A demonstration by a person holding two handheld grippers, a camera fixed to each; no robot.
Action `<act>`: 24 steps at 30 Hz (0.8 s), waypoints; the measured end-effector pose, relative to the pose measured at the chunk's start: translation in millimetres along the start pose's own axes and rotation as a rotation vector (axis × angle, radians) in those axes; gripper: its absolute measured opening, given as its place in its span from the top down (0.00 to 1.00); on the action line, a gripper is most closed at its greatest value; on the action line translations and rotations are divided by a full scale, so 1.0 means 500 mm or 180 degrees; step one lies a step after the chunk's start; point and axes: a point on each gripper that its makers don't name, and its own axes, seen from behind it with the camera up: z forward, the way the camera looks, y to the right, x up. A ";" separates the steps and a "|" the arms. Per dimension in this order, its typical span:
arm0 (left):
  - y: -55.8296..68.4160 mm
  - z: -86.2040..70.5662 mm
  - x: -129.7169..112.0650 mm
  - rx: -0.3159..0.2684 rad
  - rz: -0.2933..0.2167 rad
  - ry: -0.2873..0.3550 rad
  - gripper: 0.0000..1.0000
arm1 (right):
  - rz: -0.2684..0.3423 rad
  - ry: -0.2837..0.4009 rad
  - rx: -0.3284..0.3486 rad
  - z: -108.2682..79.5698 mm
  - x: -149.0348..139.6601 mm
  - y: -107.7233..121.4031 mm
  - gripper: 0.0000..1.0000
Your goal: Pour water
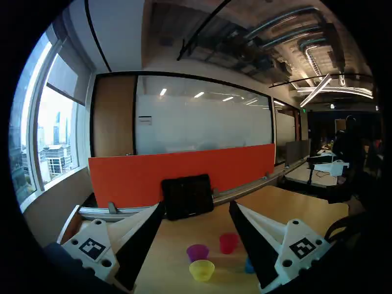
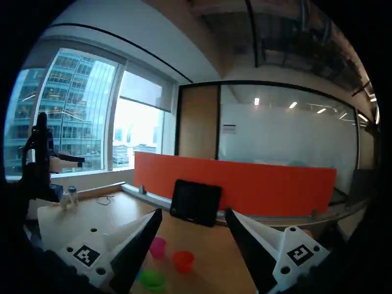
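Note:
Small plastic cups stand on the wooden desk [image 1: 206, 230]. In the left gripper view I see a purple cup [image 1: 197, 252], a red cup [image 1: 229, 242], a yellow cup [image 1: 202, 270] nearest, and a blue cup [image 1: 249, 266] partly hidden by the right finger. My left gripper [image 1: 196, 215] hovers above them, open and empty. In the right gripper view a pink cup [image 2: 158, 247], an orange-red cup [image 2: 183, 260] and a green cup [image 2: 152, 280] sit on the desk [image 2: 215, 250]. My right gripper [image 2: 192, 218] is open over them, holding nothing.
A black tablet-like panel [image 1: 187, 196] leans against the orange divider [image 1: 181, 174]. A small capped bottle [image 2: 72, 195] and a black stand [image 2: 39, 161] sit at the far left by the window. Another desk with items [image 1: 326, 169] and a person lie at the right.

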 end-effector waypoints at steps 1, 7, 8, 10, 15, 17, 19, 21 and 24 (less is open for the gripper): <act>0.007 0.001 -0.001 -0.0047 -0.0012 -0.0008 0.03 | -0.0005 0.0000 0.0062 -0.001 0.004 -0.008 0.00; 0.036 0.006 -0.018 -0.0266 -0.0135 -0.0080 0.03 | -0.0016 0.0017 0.0310 -0.009 0.013 -0.042 0.00; 0.037 0.007 -0.021 -0.0290 -0.0144 -0.0094 0.03 | -0.0018 0.0020 0.0331 -0.009 0.012 -0.044 0.00; 0.038 0.011 -0.026 -0.0314 -0.0140 -0.0115 0.03 | -0.0019 0.0017 0.0363 -0.011 0.011 -0.048 0.00; 0.045 0.014 -0.033 -0.0369 -0.0072 -0.0152 0.03 | -0.0040 -0.0002 0.0434 -0.014 0.009 -0.053 0.00; 0.053 0.013 -0.035 -0.0416 -0.0045 -0.0161 0.03 | -0.0060 -0.0019 0.0464 -0.015 0.007 -0.053 0.00; 0.062 0.012 -0.039 -0.0476 -0.0021 -0.0179 0.03 | -0.0063 -0.0044 0.0498 -0.017 0.004 -0.055 0.00; 0.072 0.011 -0.043 -0.0541 0.0002 -0.0201 0.03 | -0.0057 -0.0075 0.0540 -0.019 0.001 -0.057 0.00; 0.086 0.010 -0.049 -0.0644 0.0039 -0.0233 0.03 | -0.0041 -0.0123 0.0625 -0.024 -0.004 -0.063 0.00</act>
